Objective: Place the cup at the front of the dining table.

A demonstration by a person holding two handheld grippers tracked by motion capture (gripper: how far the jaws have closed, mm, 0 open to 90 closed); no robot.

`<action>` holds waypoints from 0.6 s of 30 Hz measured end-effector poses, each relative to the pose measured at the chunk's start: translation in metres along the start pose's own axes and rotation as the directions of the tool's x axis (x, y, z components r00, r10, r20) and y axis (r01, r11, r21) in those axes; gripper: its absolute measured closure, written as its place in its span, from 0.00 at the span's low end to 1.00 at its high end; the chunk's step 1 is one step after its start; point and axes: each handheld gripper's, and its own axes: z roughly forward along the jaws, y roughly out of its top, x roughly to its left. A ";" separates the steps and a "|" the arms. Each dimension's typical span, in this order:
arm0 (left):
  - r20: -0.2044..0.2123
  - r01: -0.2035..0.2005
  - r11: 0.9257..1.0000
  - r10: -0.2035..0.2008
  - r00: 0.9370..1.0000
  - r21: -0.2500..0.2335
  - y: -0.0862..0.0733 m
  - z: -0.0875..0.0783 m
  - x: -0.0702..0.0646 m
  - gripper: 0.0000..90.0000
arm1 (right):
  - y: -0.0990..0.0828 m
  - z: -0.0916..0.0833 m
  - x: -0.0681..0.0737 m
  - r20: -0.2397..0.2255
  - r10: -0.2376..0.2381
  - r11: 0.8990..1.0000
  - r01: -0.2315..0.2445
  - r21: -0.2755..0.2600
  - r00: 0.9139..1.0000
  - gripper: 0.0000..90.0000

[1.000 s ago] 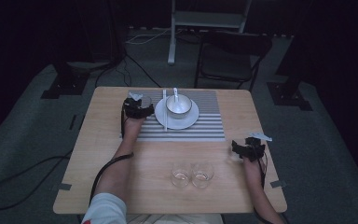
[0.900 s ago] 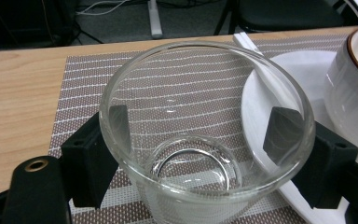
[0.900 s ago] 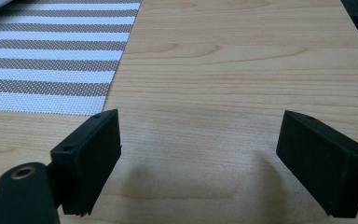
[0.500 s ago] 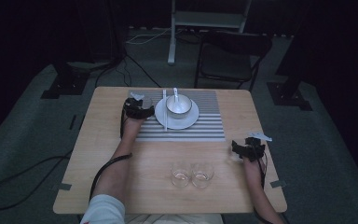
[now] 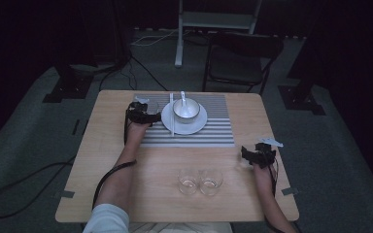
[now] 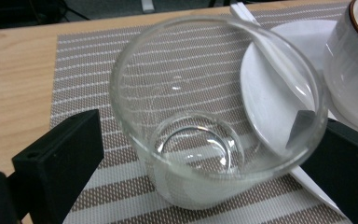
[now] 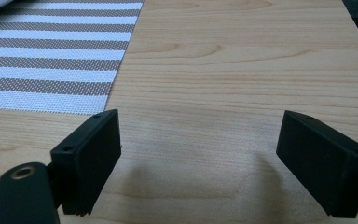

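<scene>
Dark floor lies all around a light wooden table (image 5: 126,194) in the high view. On the far half of the table lies a striped mat (image 5: 213,131). A white plate (image 5: 196,127) sits on the mat, with a white bowl (image 5: 186,109) on it and a spoon in the bowl. White chopsticks (image 5: 171,114) lie on the plate's left side. The left gripper (image 5: 143,111) is at the mat's far left corner, just beside the plate. Two empty glasses (image 5: 200,181) stand side by side near the person, off the mat. The right gripper (image 5: 252,154) is over the bare wood at the right, well apart from them.

From the left gripper view, a clear glass (image 6: 214,112) stands on the mat between the two black jaws. Whether the jaws squeeze the glass or only sit next to it cannot be told. The plate and chopsticks are just behind the glass.

From the right gripper view, the jaws are spread wide with nothing between them. Bare wood is under them, and the mat's corner (image 7: 51,56) is at the upper left.
</scene>
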 end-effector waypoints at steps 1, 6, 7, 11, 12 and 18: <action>0.000 0.000 1.000 0.000 1.000 0.000 0.000 0.000 0.000 0.03 | 0.000 0.000 0.000 0.000 0.000 1.000 0.000 0.000 1.000 0.15; 0.019 0.005 1.000 -0.005 1.000 0.000 -0.003 -0.005 -0.001 0.03 | 0.000 0.000 0.000 0.001 0.001 1.000 -0.001 0.000 1.000 0.15; 0.019 0.005 1.000 -0.005 1.000 0.000 -0.003 -0.005 -0.001 0.03 | 0.000 0.000 0.000 0.001 0.001 1.000 -0.001 0.000 1.000 0.15; 0.042 0.000 1.000 0.001 0.999 -0.011 -0.004 -0.012 0.000 0.03 | 0.000 0.000 0.000 0.002 0.002 1.000 -0.002 0.000 1.000 0.15; 0.042 0.001 1.000 -0.001 0.999 -0.004 -0.005 -0.013 0.001 0.03 | 0.000 0.000 0.000 0.002 0.002 1.000 -0.002 -0.001 1.000 0.15; 0.041 -0.013 1.000 0.013 0.999 0.001 -0.009 -0.025 0.009 0.03 | 0.000 0.000 0.000 0.003 0.000 1.000 0.000 0.001 1.000 0.15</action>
